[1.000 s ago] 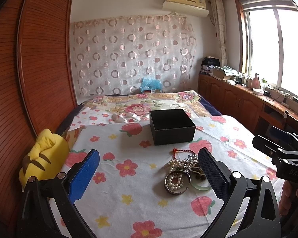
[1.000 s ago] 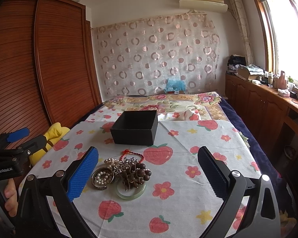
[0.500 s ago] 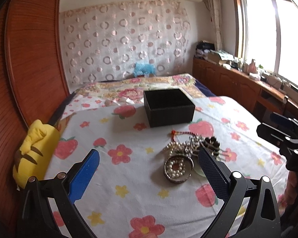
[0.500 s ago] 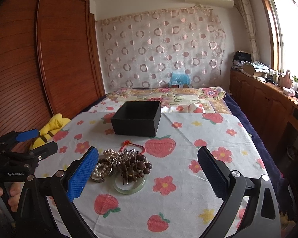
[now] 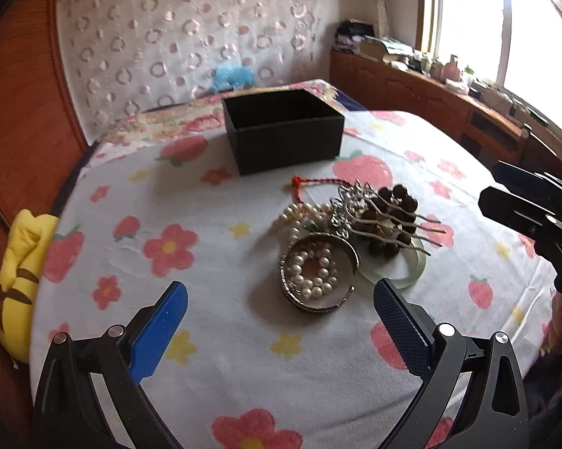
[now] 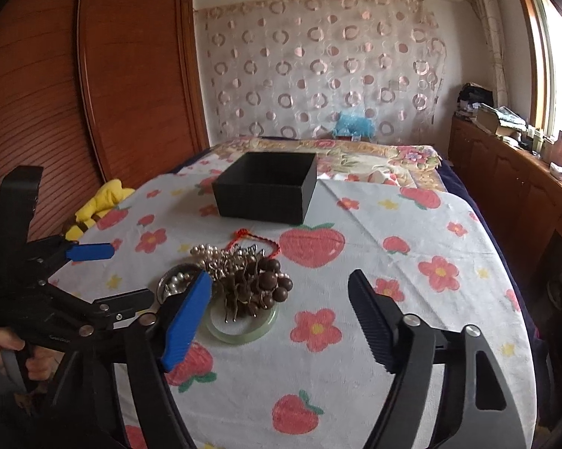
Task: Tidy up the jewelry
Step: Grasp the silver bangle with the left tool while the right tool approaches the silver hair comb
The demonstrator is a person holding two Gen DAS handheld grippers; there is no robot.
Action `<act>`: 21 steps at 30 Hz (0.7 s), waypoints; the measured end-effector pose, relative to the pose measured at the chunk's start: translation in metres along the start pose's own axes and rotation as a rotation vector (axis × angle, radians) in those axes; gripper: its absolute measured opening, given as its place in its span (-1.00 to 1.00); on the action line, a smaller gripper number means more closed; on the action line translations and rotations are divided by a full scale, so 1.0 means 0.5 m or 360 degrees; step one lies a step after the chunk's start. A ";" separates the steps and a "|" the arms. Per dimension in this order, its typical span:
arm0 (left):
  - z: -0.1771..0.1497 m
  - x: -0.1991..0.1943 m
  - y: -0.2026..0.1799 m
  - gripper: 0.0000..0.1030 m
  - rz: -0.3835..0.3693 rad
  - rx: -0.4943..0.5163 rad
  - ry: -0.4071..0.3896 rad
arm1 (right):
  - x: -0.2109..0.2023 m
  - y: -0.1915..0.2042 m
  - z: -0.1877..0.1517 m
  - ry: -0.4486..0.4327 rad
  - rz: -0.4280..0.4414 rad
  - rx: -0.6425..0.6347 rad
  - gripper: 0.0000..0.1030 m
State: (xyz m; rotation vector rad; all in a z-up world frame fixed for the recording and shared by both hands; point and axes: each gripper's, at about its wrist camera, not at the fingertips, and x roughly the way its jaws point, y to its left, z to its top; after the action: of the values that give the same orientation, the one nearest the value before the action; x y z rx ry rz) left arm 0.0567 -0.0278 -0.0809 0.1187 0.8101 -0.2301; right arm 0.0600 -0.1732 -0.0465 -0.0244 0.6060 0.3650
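A pile of jewelry lies on the flowered cloth: a pearl bracelet inside a silver bangle (image 5: 312,273), a brown bead bracelet (image 5: 387,220) with metal hairpins, a pale green bangle (image 5: 411,275) and a red cord (image 5: 314,183). The pile also shows in the right wrist view (image 6: 243,280). An open black box (image 5: 284,131) (image 6: 266,187) stands behind it. My left gripper (image 5: 281,321) is open and empty, just in front of the pearl bracelet. My right gripper (image 6: 281,321) is open and empty, to the right of the pile.
The cloth-covered table (image 5: 206,355) stands at the foot of a bed. A yellow plush toy (image 5: 19,262) lies at the table's left edge. A wooden wardrobe (image 6: 94,93) is on the left. A wooden counter (image 6: 524,187) runs under the window on the right.
Both grippers have moved forward and down toward the jewelry pile, which now looks larger. Both stay open and empty. The jewelry and box have not moved.
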 end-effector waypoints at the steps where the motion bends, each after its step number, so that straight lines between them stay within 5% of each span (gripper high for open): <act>1: 0.001 0.005 0.000 0.87 -0.0007 0.0006 0.0012 | 0.003 -0.001 -0.001 0.0009 -0.0004 -0.0009 0.46; 14: 0.023 0.083 -0.015 0.36 -0.0170 0.0005 0.0172 | 0.023 -0.033 -0.017 0.0069 -0.0047 -0.0015 0.44; 21: 0.018 0.086 -0.012 0.08 -0.0151 0.0016 0.0160 | 0.047 -0.017 -0.021 0.0141 0.0031 -0.0067 0.11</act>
State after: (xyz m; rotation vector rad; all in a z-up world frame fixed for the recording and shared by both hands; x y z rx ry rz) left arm 0.0903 -0.0422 -0.1062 0.1022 0.9156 -0.3199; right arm 0.0751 -0.1748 -0.0690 -0.0756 0.6863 0.3970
